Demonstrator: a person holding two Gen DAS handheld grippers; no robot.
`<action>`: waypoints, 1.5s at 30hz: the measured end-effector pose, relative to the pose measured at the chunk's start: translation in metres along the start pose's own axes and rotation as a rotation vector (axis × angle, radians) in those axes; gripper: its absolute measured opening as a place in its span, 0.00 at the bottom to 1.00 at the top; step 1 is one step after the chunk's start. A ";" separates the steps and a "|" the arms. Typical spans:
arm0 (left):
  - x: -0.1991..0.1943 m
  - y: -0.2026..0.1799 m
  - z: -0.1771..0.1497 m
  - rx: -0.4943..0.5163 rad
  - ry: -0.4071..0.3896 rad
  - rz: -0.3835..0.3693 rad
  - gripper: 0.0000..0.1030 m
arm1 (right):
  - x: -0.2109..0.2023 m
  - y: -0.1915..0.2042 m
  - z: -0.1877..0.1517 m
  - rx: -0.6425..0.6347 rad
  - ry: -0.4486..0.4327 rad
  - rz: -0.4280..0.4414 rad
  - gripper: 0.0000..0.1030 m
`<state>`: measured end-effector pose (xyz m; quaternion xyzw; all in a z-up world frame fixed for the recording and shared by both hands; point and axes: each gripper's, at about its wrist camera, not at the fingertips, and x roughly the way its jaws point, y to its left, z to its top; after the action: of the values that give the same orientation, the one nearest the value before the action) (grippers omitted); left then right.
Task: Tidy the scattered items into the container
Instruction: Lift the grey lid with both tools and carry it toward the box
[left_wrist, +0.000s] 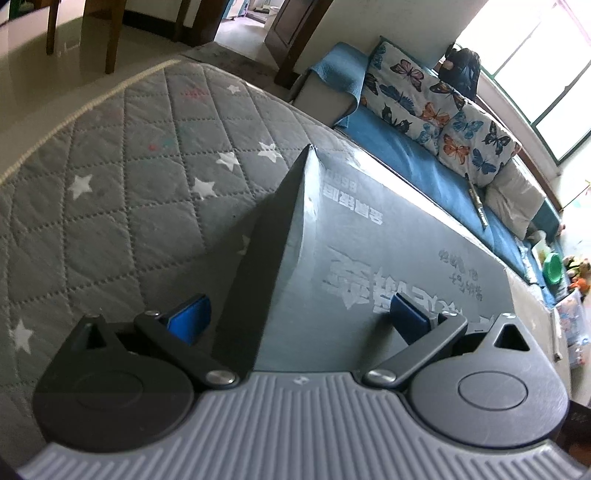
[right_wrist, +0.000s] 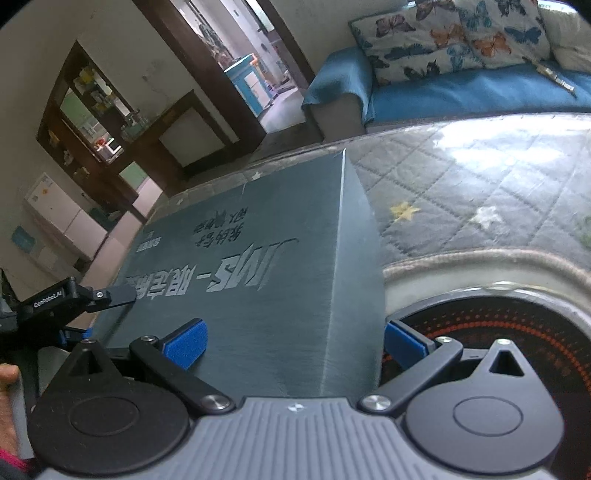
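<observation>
On the quilted star mat (left_wrist: 129, 177) lies the dark printed box (left_wrist: 369, 229), presumably the container, top face closed flat, long side running left-right between both hands. Left claw (left_wrist: 299, 314) is at the box's left end, spread wide, straddling a top edge with one pad by the side face and one over the top; can't tell if the pads press. Right claw (right_wrist: 291, 339) is at the near right corner, also wide, straddling the vertical edge the same way. Both equally near, box dead ahead of each. No scattered items in view; black disc with orange dots (right_wrist: 517, 314) sits at far right
</observation>
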<state>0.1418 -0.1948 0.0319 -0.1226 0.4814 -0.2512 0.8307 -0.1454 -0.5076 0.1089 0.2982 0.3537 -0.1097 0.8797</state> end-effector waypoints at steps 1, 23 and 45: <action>0.001 0.001 0.000 -0.007 0.002 -0.007 1.00 | 0.002 0.000 0.000 0.006 0.004 0.008 1.00; -0.020 -0.028 0.001 0.065 -0.057 -0.032 1.00 | -0.010 0.016 0.007 0.015 -0.063 0.030 1.00; -0.111 -0.064 -0.019 0.117 -0.128 -0.101 1.00 | -0.098 0.049 -0.006 -0.016 -0.192 0.025 1.00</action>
<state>0.0602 -0.1882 0.1329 -0.1136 0.4051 -0.3120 0.8518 -0.2001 -0.4671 0.1949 0.2838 0.2650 -0.1242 0.9131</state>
